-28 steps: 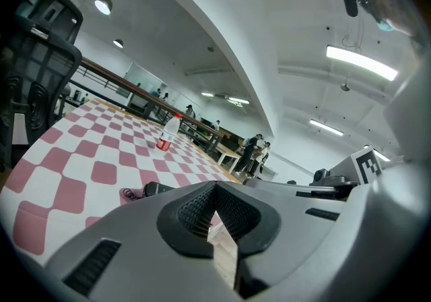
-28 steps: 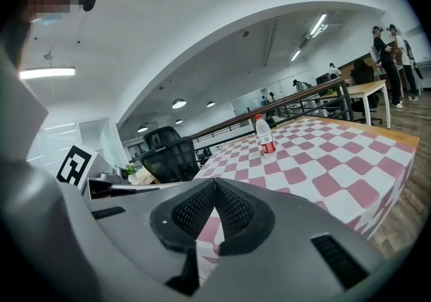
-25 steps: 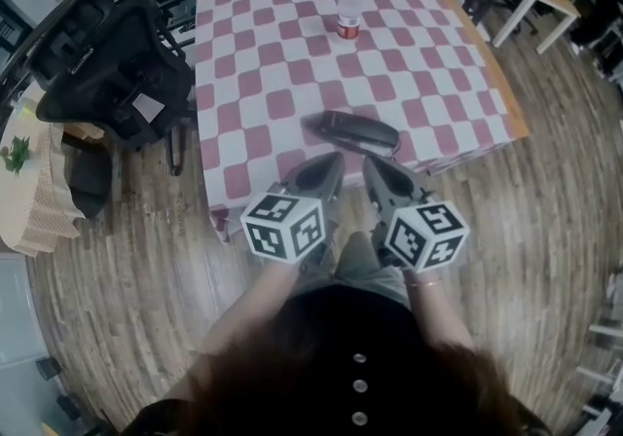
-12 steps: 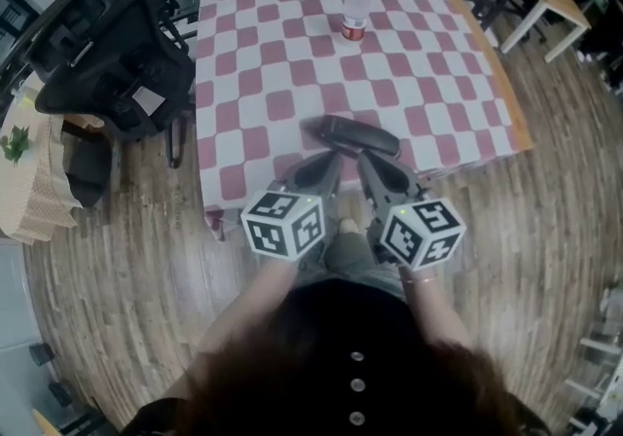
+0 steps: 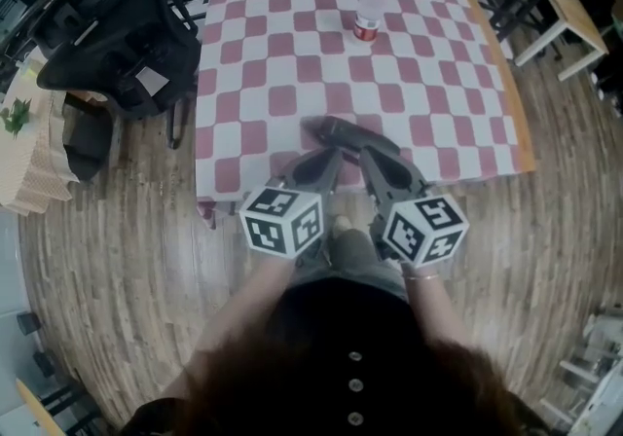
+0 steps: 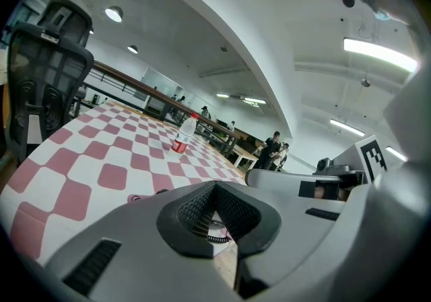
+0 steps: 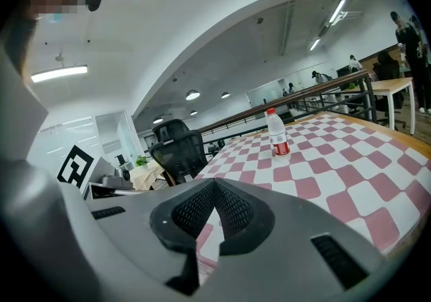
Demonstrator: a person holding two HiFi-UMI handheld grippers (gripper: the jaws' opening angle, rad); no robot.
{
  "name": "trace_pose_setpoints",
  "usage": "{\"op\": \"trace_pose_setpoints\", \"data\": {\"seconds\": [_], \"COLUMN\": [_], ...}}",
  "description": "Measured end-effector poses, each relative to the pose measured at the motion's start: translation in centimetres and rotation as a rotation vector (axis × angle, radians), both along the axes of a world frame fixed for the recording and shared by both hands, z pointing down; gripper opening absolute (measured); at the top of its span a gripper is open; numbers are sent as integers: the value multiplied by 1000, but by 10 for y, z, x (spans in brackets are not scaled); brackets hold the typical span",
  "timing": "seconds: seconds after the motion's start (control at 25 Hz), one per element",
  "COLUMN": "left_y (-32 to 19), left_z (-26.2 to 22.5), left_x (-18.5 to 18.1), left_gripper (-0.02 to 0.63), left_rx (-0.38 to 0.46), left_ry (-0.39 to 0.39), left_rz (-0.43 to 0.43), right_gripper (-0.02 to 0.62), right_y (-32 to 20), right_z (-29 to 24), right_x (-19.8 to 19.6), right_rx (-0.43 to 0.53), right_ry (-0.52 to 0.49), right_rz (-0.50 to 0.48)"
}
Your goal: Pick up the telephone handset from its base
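The dark telephone (image 5: 352,135) lies on the checked tablecloth close to the table's front edge, its handset resting on the base. Both grippers are side by side just on my side of it. My left gripper (image 5: 328,158) is shut and empty, its tip at the phone's near left side. My right gripper (image 5: 376,159) is also shut and empty, at the phone's near right side. In the left gripper view a bit of coiled cord (image 6: 217,230) shows through the gap behind the closed tips of the left gripper (image 6: 215,186). The right gripper view shows the right gripper (image 7: 214,183) and no phone.
A clear bottle with a red cap and label (image 5: 368,12) stands at the back of the table (image 5: 263,64). A black office chair (image 5: 117,35) is at the table's left, and other tables (image 5: 574,6) stand at the right. Wooden floor surrounds me.
Both grippers have edged forward, closer to the phone's near side. Their jaws stay as they were, and the phone has not moved on the cloth.
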State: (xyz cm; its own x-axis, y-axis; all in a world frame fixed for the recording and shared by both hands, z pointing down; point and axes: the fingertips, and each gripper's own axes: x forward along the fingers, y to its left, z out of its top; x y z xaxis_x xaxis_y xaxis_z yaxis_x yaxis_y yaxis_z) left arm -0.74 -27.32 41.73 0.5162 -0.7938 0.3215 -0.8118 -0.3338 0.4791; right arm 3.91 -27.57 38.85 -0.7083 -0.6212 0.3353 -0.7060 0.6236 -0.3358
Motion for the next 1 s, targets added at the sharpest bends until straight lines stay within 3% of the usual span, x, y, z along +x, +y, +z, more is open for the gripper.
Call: {"op": "trace_pose_setpoints", "data": {"seconds": [0.48, 1.0], "left_y": [-15, -27], "left_z": [20, 44], "left_x": [1, -1], "left_gripper": [8, 8], "left_rx": [-52, -118], "left_ry": [29, 56], "left_rz": [-38, -78], "right_gripper": [11, 11], "right_y": [-23, -41], "right_z": [26, 47], "right_x": [-2, -18], "right_rx": [-54, -36], "right_ry": [29, 195], "right_rz": [-80, -274]}}
